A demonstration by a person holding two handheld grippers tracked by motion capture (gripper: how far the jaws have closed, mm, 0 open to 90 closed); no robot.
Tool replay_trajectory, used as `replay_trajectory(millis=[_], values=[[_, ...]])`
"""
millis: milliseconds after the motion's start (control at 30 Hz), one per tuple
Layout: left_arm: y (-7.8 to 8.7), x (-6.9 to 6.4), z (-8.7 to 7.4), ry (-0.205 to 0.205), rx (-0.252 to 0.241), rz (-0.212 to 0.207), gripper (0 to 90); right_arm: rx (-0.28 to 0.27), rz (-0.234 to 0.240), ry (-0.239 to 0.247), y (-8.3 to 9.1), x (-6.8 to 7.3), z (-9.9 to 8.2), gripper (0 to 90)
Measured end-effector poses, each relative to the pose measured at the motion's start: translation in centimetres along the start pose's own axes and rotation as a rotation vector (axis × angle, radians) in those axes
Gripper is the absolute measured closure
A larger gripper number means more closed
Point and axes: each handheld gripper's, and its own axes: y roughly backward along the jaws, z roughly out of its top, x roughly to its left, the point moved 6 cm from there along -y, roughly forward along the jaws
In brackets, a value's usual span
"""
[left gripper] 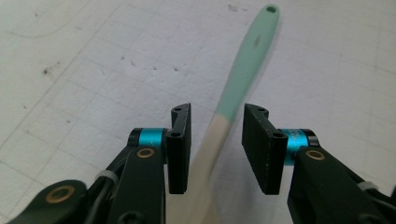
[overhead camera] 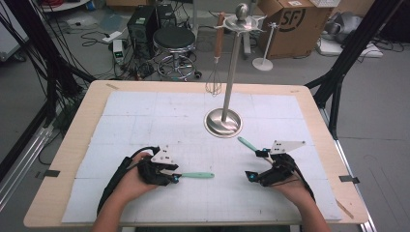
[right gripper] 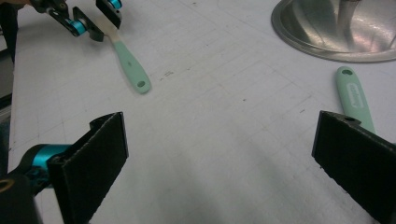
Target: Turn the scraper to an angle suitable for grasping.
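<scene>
Your left gripper (left gripper: 215, 144) sits at the near left of the mat (overhead camera: 145, 121), jaws parted around the pale neck of a mint-handled utensil (left gripper: 243, 70) that lies flat, handle pointing toward the table's middle; gaps show on both sides, so the pads are not pressing it. If you mean to lift it, centre the neck between the pads before you close, grip just where the pale part meets the green, and keep the tool level so the handle end does not drag. Your right gripper (right gripper: 219, 154) rests at the near right with its jaws spread wide on nothing; a second utensil (right gripper: 353, 95) lies just beside its far pad, handle end toward the stand's base. Farther back stands the steel stand (overhead camera: 231, 67), and a whisk (overhead camera: 216, 53) hangs from its top disc. By count: two grippers, two mint-handled utensils, one stand, one whisk. Off the table beyond, one stool (overhead camera: 175, 41) and one cardboard box (overhead camera: 295, 21) sit on the floor.
</scene>
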Motion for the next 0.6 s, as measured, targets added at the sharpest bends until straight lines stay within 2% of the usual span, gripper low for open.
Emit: replay_trajectory(millis=[33, 133, 233, 300, 433, 600], values=[[-0.26, -0.03, -0.14, -0.009, 0.02, 0.007, 61.5, 0.002, 0.001, -0.004, 0.0, 0.04, -0.01, 2.6], [-0.32, -0.06, -0.08, -0.016, 0.026, 0.039, 57.7, -0.001, 0.001, -0.001, -0.02, 0.0, 0.0, 2.6], [-0.48, 0.09, 0.01, -0.008, 0.034, 0.098, 44.2, 0.001, 0.0, 0.003, -0.07, -0.01, -0.02, 2.6], [-0.53, 0.11, 0.12, -0.024, 0.047, 0.131, 37.7, 0.003, -0.001, 0.007, -0.07, -0.01, -0.02, 2.6], [-0.57, 0.07, 0.22, -0.032, 0.064, 0.156, 34.1, 0.001, -0.002, 0.007, -0.06, 0.01, -0.01, 2.6], [-0.54, -0.27, 0.25, -0.084, 0.052, 0.188, 33.3, 0.001, -0.003, 0.007, -0.06, 0.01, 0.0, 2.6]])
